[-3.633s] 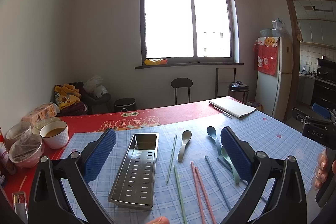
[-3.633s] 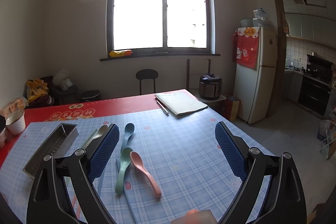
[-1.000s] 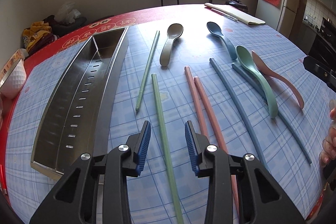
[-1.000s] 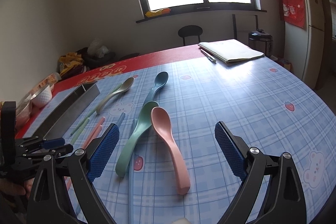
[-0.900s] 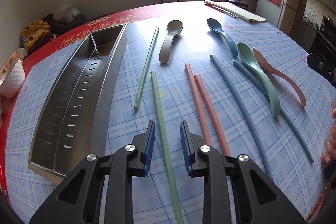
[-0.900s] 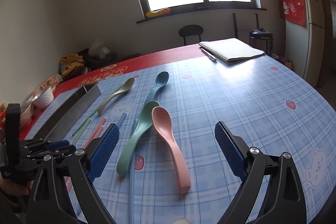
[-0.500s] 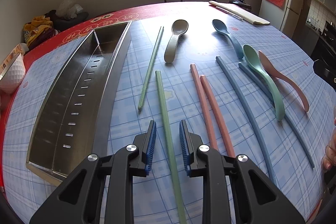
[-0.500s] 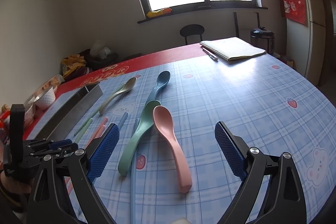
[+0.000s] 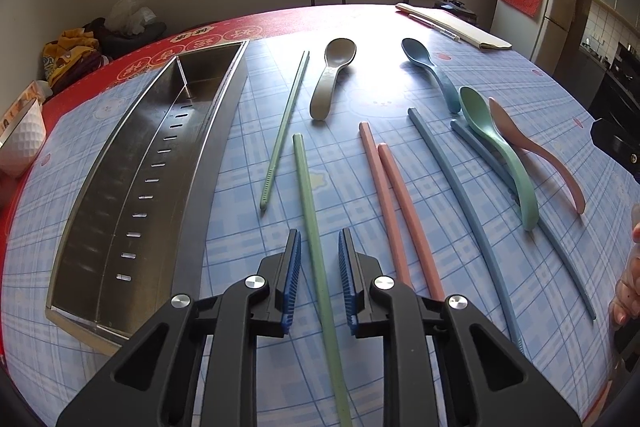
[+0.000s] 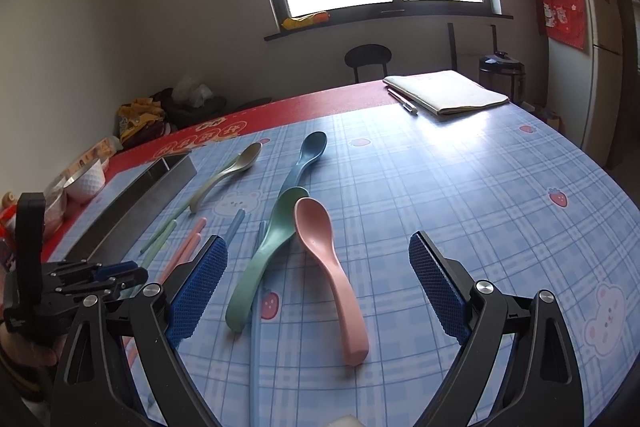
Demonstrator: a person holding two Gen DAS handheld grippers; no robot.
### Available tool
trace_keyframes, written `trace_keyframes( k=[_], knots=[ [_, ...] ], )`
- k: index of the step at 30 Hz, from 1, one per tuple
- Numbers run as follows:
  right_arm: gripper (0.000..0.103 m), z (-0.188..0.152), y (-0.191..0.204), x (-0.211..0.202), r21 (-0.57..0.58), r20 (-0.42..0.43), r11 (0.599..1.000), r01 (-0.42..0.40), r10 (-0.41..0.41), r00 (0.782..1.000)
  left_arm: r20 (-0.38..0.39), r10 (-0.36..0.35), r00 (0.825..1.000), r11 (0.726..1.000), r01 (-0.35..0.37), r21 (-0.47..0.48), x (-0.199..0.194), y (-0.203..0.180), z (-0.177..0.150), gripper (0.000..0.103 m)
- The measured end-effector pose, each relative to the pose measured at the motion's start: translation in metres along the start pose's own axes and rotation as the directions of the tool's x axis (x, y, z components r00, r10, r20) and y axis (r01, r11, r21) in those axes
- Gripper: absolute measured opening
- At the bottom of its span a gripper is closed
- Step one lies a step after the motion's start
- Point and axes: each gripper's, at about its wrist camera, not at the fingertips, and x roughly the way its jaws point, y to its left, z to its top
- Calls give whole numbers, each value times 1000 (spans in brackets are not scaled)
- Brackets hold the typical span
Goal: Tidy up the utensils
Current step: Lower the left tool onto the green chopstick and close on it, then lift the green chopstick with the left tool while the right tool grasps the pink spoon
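Left hand-held gripper (image 9: pixel 319 277) straddles green chopstick (image 9: pixel 311 211), pads narrowly apart, low over table.

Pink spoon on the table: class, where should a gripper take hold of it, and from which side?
Grip the pink spoon across its narrow handle, coming from above with fingers either side. The bowl looks too wide and touches the green spoon; the handle's right side is free, near the open right gripper.

Left gripper (image 9: pixel 319 259) apparently narrowed; right gripper (image 10: pixel 318 291) wide.
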Motion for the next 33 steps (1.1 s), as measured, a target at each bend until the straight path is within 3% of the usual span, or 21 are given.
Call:
trace_keyframes(
  k=[2,4,25,27,33],
  knots=[
    [89,0,0,0,2,1,1000,1,-1,1000,2,0,1000,1000,0,11,-1,-2,0,7],
    [89,0,0,1,6,-4,1000,0,0,1000,4,3,1000,1000,-3,12,-1,-2,0,6],
    [89,-1,4,16,-9,-87,1000,-9,8,996,86,-22,996,998,28,-62,-17,15,-2,6],
    [75,-2,6,20,-20,-112,1000,-1,-2,994,92,-30,995,997,36,-65,-18,16,-2,6],
    [50,-6,16,37,-85,-206,995,51,-67,976,117,-36,992,998,41,-46,-23,11,-3,6]
  ],
)
